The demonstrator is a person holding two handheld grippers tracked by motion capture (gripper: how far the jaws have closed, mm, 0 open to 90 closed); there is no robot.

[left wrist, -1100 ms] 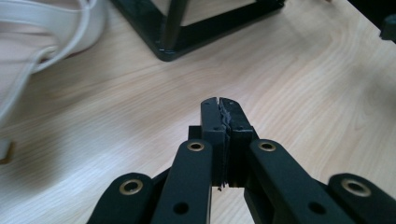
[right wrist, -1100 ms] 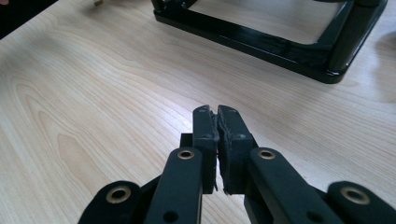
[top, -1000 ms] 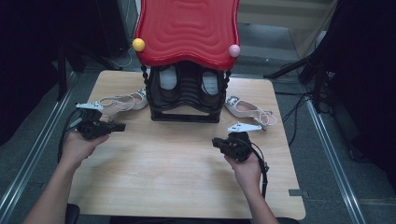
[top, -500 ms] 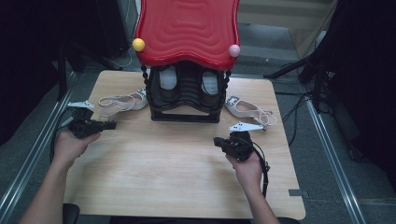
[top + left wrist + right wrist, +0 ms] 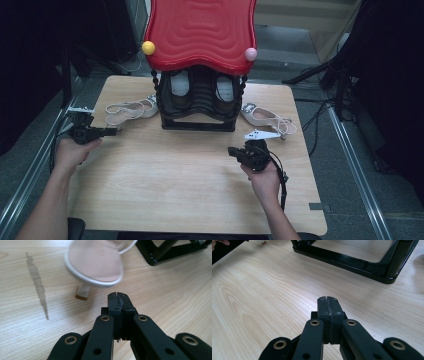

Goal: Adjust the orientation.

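Observation:
A black shoe rack (image 5: pixel 200 102) with a red wavy top (image 5: pixel 200 30) stands at the table's far middle; a pair of shoes sits on its shelf. One white strappy heeled sandal (image 5: pixel 129 109) lies left of the rack, another white sandal (image 5: pixel 265 117) lies to its right. My left gripper (image 5: pixel 112 131) is at the table's left edge, shut and empty, its tips just short of the left sandal's heel (image 5: pixel 96 265). My right gripper (image 5: pixel 232 151) rests front right of the rack, shut and empty, pointing toward the rack's base (image 5: pixel 352 261).
The wooden table (image 5: pixel 185 190) has bare room across its front half. A yellow ball (image 5: pixel 148 48) and a pink ball (image 5: pixel 250 54) cap the rack's corners. Cables and dark stands sit on the floor at the right.
My left gripper has drawn back left toward the table's edge, away from the left sandal. The right gripper has barely moved.

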